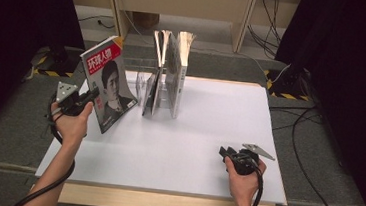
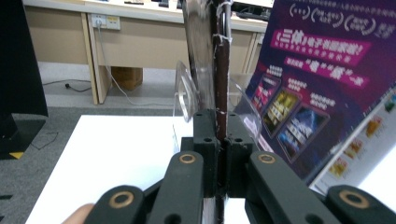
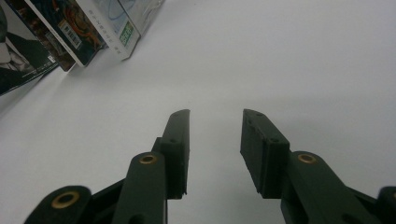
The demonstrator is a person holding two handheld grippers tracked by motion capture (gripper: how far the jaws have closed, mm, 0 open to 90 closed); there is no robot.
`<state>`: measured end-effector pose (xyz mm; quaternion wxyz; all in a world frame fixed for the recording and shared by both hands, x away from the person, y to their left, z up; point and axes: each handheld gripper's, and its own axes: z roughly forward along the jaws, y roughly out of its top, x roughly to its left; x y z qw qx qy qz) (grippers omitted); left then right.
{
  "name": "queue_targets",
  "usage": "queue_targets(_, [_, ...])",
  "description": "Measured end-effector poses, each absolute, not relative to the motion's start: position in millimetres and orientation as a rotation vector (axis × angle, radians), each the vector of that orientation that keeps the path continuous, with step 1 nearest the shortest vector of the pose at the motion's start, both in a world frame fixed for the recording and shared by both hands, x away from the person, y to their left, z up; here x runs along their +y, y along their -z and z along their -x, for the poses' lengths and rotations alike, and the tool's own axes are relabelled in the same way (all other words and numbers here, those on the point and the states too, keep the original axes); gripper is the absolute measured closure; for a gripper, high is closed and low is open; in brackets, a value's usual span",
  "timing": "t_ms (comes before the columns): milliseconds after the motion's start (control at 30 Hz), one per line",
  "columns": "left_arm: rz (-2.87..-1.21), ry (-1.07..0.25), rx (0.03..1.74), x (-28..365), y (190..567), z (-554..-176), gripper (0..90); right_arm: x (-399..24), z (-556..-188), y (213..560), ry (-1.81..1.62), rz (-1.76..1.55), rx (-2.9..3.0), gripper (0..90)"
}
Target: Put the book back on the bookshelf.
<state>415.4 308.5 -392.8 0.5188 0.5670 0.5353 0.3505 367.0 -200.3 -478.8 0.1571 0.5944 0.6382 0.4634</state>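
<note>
- Right now my left gripper (image 1: 93, 94) is clamped on the edge of a glossy magazine with a red masthead and a portrait on its cover (image 1: 107, 84); I hold it at the left edge of the white-topped table (image 1: 187, 148).
- The magazine stands nearly upright and leans a little, its lower corner down at the white surface, just left of the rack.
- In the left gripper view my two black jaws are pressed together on the magazine's thin dark edge (image 2: 221, 70), which runs straight up between them.
- Beyond that edge in the same view I see the clear plastic dividers of a book rack (image 2: 187, 93), and to the right a purple printed cover with white lettering (image 2: 317, 84) leaning in the rack.
- From the high view, the clear rack (image 1: 145, 82) sits at the far middle of the table with several thin books and magazines (image 1: 171, 74) standing in it on edge, their tops fanned apart.
- My right gripper (image 1: 226, 154) rests low on the near right part of the table, well apart from the rack, my hand wrapped around its body.
- Its jaws stand apart with bare white tabletop between them; they grasp nothing.
- At the upper left of the right gripper view the lower corners of the standing books (image 3: 88, 28) show.
</note>
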Motion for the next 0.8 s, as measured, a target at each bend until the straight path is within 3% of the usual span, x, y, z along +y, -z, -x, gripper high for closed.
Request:
queue_targets(600, [-1.360, -0.789, 1.304, 317.7, 417.3, -383.5, 84.0, -196.6, -366.5, 477.4, -1.325, -1.687, 1.833, 63.2])
queue_targets(700, [-1.339, -0.785, 1.314, 320.8, 416.4, -386.7, 80.5, -196.7, -366.7, 477.7, -1.323, -1.689, 1.836, 63.1])
queue_targets(800, [-1.298, -0.787, 1.324, 325.7, 412.2, -392.4, 71.5, -197.6, -367.3, 478.0, -1.320, -1.682, 1.838, 62.9])
